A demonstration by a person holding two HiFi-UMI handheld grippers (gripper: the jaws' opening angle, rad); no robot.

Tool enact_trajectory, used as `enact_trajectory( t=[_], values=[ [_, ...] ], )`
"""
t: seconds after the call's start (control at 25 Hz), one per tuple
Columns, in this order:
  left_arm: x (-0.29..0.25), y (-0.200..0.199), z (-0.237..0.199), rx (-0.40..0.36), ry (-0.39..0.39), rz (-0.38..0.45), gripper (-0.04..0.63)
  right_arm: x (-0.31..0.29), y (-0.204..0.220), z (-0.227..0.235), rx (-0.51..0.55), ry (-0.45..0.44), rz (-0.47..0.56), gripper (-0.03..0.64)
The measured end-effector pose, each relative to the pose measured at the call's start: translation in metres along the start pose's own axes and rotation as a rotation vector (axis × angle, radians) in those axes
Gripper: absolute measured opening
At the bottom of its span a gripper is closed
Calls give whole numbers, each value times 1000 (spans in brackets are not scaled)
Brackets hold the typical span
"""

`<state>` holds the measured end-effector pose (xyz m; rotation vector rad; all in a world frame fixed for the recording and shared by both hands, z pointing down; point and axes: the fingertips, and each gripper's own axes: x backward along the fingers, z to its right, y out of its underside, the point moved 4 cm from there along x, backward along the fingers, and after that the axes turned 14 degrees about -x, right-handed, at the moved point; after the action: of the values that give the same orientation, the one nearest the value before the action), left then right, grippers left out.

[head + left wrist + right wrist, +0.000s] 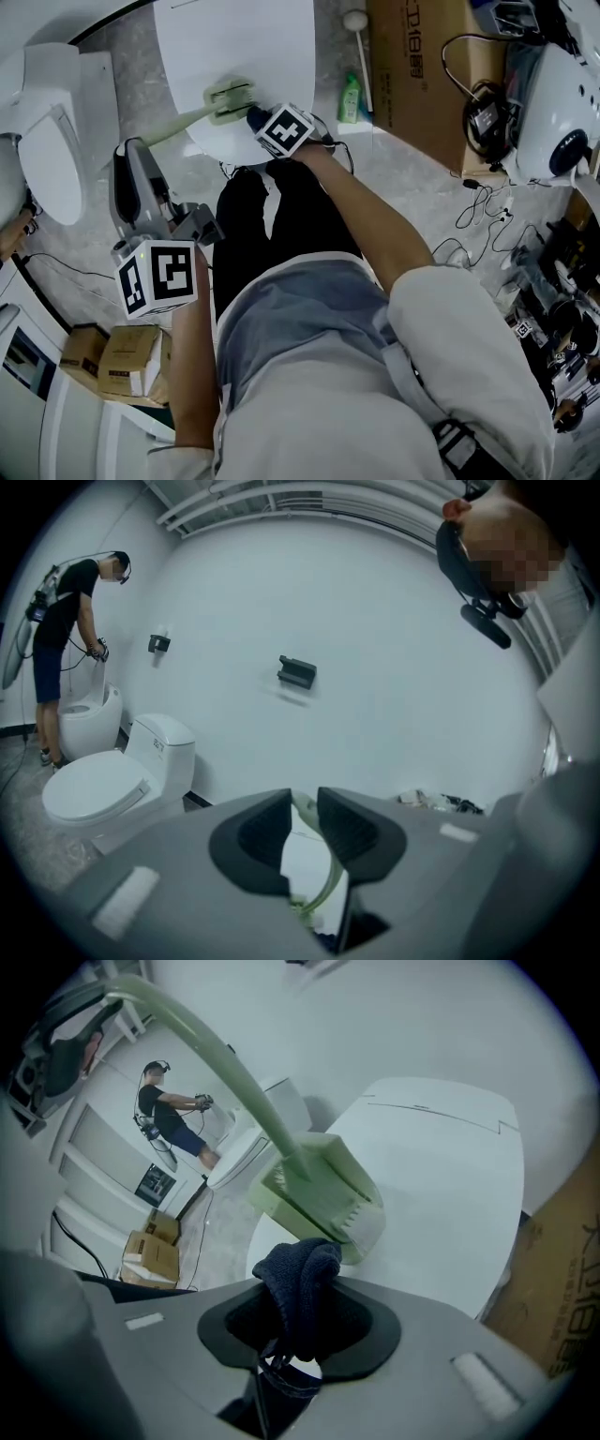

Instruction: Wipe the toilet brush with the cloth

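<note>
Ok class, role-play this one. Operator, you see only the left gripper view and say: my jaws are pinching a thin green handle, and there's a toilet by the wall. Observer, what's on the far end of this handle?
Observer: In the right gripper view the handle ends in a flat, pale green toilet brush head with a toothed edge.
Operator: What is it over?
Observer: The head view puts it over a closed white toilet lid.
Operator: And the cloth?
Observer: The right gripper is shut on a dark blue cloth, bunched just below the brush head. Whether they touch can't be told.
</note>
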<state>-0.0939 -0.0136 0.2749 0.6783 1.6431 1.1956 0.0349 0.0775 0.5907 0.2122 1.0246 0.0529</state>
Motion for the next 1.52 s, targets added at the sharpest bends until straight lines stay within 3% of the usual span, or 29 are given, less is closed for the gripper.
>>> enact_trajectory(
  t=[0.16,0.76,1.52],
  values=[
    [0,0,0,1,0,1,0,2,-1,-4,12,-1,-13,110],
    [-2,-1,-2,10,-5,11,0,22,-23,-22,228,17,-30,110],
    [-1,-3,-1,22,-33,15,0,38,-46,-56,219,-49,47,110]
  ],
)
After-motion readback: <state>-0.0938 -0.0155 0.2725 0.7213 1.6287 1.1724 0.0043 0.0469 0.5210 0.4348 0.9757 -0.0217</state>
